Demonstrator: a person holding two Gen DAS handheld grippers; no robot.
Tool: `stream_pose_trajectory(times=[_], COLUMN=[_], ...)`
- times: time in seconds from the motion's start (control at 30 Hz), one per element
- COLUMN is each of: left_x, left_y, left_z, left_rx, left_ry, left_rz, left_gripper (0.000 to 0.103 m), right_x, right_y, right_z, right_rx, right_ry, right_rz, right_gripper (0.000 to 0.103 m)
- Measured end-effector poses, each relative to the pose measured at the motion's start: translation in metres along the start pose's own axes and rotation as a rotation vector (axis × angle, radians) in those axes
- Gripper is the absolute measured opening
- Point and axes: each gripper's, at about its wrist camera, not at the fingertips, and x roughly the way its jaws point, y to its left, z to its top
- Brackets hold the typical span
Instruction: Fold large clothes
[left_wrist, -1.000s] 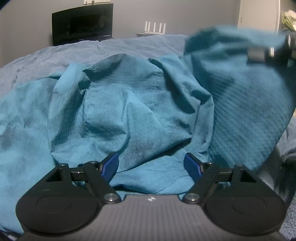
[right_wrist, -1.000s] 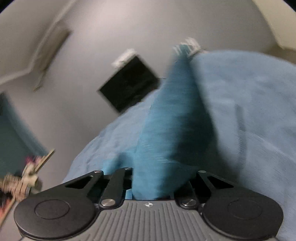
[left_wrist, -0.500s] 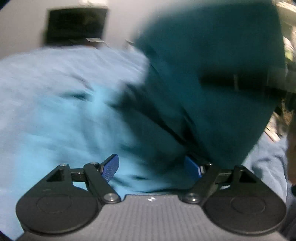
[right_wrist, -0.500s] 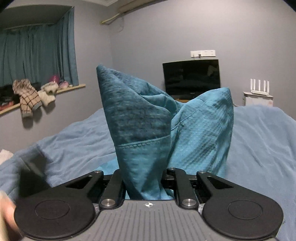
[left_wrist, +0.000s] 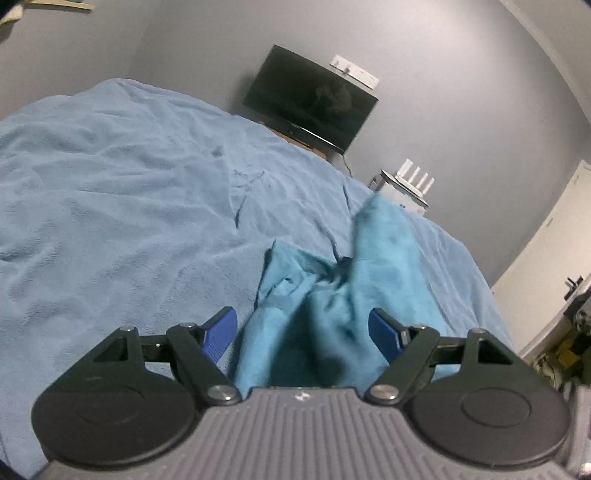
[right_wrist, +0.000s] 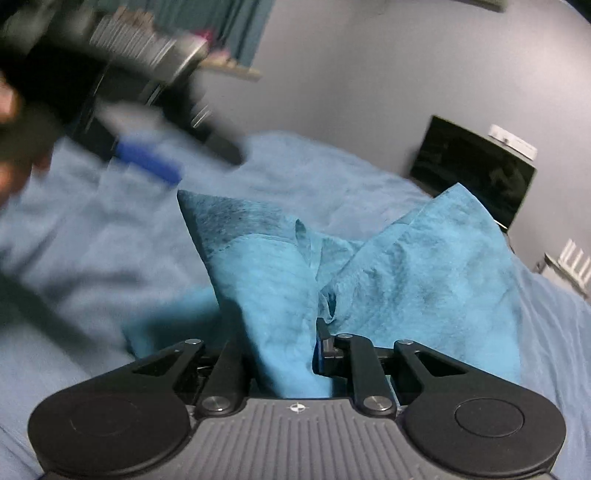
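A teal garment (left_wrist: 332, 295) lies bunched on the light blue bed cover (left_wrist: 129, 206). My left gripper (left_wrist: 303, 334) is open, its blue pads either side of the cloth, which runs between the jaws without being pinched. My right gripper (right_wrist: 280, 354) is shut on a bunched fold of the same teal garment (right_wrist: 406, 273), which rises in two peaks in front of it. The left gripper (right_wrist: 147, 158) shows as a blurred shape with a blue pad at the upper left of the right wrist view.
A black TV (left_wrist: 310, 107) stands against the grey wall beyond the bed, with a white router (left_wrist: 413, 181) beside it. A white door (left_wrist: 554, 258) is at the right. A curtain and window ledge (right_wrist: 236, 44) are at the left.
The left gripper swung up and away from the spread garment; it now looks across the bed. The right gripper kept its hold on the cloth and tilted, with the left gripper passing its view.
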Motion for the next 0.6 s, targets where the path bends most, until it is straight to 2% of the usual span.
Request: stream_pose_trajectory(times=[0.07, 0.13, 0.23, 0.27, 0.33, 0.43, 0.6], left_x=[0.008, 0.016, 0.029, 0.033, 0.038, 0.052, 0.059], left_y=[0.000, 0.002, 0.002, 0.000, -0.004, -0.004, -0.009], left_z=[-0.003, -0.003, -0.004, -0.005, -0.008, -0.011, -0.016], left_rx=[0.022, 0.029, 0.027, 0.024, 0.014, 0.002, 0.033], left_ry=[0.017, 0.041, 0.055, 0.060, 0.077, 0.104, 0.113], left_rz=[-0.003, -0.007, -0.048, -0.076, -0.114, -0.130, -0.168], left_gripper=[0.077, 0.077, 0.077, 0.077, 0.077, 0.076, 0.076], right_x=[0.016, 0.026, 0.026, 0.020, 0.009, -0.020, -0.076], right_y=[0.009, 0.013, 0.011, 0.008, -0.001, -0.009, -0.044], right_z=[-0.003, -0.006, -0.015, -0.021, -0.024, -0.034, -0.042], right_rx=[-0.034, -0.043, -0.015, -0.005, 0.020, 0.082, 0.177], right_ry=[0.020, 0.033, 0.012, 0.007, -0.009, -0.070, -0.108], right_rz=[0.013, 0.039, 0.137, 0.160, 0.190, 0.232, 0.281], right_gripper=[0.026, 0.034, 0.045, 0.047, 0.057, 0.063, 0.065])
